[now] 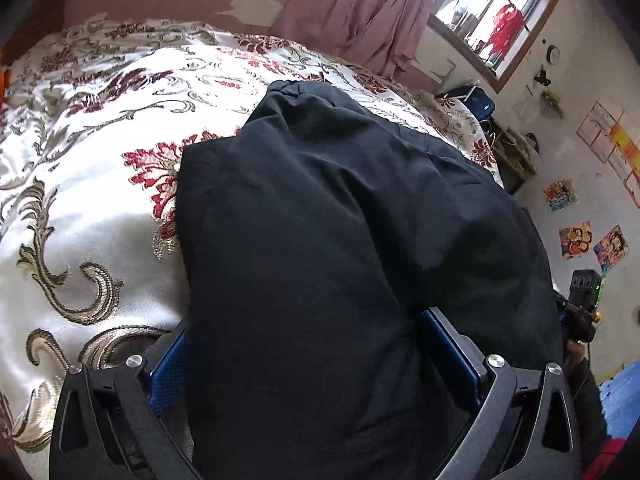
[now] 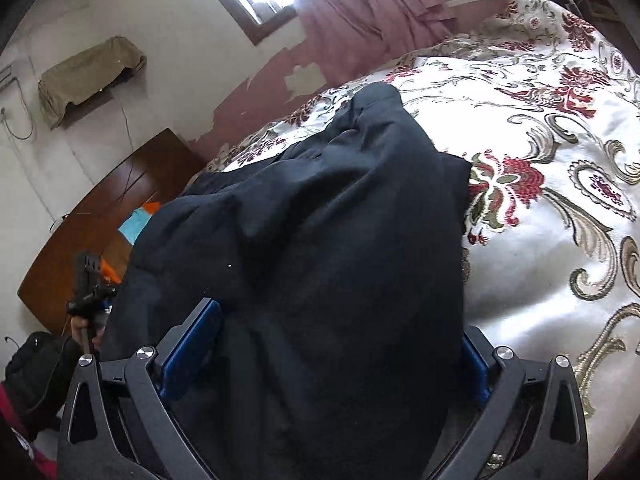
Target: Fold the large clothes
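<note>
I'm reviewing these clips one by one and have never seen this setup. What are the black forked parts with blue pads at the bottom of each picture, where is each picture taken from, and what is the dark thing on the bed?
There is no robot here: a person holds a two-finger gripper in each hand, and each carries a wide-angle camera looking along its fingers. One picture comes from the left gripper, the other from the right gripper. The blue pads are the fingers' inner faces. The dark thing is a large black garment lying on a bed with a floral bedspread. Its near edge bunches between the fingers of both grippers, which stand wide apart; whether they pinch it cannot be told. A pink curtain hangs behind.
</note>
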{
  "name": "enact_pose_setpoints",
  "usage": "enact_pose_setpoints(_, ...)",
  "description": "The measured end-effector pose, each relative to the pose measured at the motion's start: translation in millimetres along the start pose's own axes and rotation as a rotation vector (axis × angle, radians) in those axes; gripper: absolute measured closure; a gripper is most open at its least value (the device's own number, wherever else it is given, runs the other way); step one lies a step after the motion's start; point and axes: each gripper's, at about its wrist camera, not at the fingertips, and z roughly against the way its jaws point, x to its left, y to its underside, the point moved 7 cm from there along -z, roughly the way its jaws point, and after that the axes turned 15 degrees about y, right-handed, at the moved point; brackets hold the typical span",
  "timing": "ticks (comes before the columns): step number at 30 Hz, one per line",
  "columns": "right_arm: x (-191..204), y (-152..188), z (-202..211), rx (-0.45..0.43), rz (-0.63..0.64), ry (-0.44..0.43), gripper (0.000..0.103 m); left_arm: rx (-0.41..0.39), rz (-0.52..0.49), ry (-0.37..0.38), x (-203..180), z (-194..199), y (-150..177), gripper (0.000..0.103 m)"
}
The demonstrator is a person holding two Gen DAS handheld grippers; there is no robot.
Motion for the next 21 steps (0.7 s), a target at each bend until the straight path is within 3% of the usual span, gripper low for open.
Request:
enact_pose_setpoints(4,0.4,-0.5,-3.8,0.011,-0.025,-0.065,0.001,0.011,0.024,0.018,2.3,-3.0,-1.9,0.000)
enact_pose_setpoints(7,1.7,1.1,-6.7,0.015,-0.020,-0.051,0.002,0.017,0.029,0.007,1.5,-5.5,-2.8,0.000)
enact_pose_setpoints(9,2.5,3.8,-5.7,0.005,-0.011,-0.019,0.010,0.020,0.023,-0.009,-0.2,-6.0,-2.4,0.000)
enact_pose_setpoints(11,0.9,4.2,-3.5,-0.010,-0.022,-0.004,0.030,0.016,0.017,-0.013,-1.4,-5.9,-2.1,0.000)
enact_pose_setpoints(13,0.2,3.6,-1.3,-0.025,-0.030,0.007,0.040,0.006,0.012,-0.015,-1.0,-5.0,-1.2,0.000)
enact_pose_setpoints(17,11.0,1.5,5.0,-0.071,0.048,0.096,0.052,-0.006,-0.006,-0.030,-1.9,-4.6,0.4,0.000)
enact_pose_setpoints(21,41.6,0.0,14.4,-0.158,0.245,0.277,0.060,-0.011,-0.016,-0.036,-1.9,-4.1,0.9,0.000)
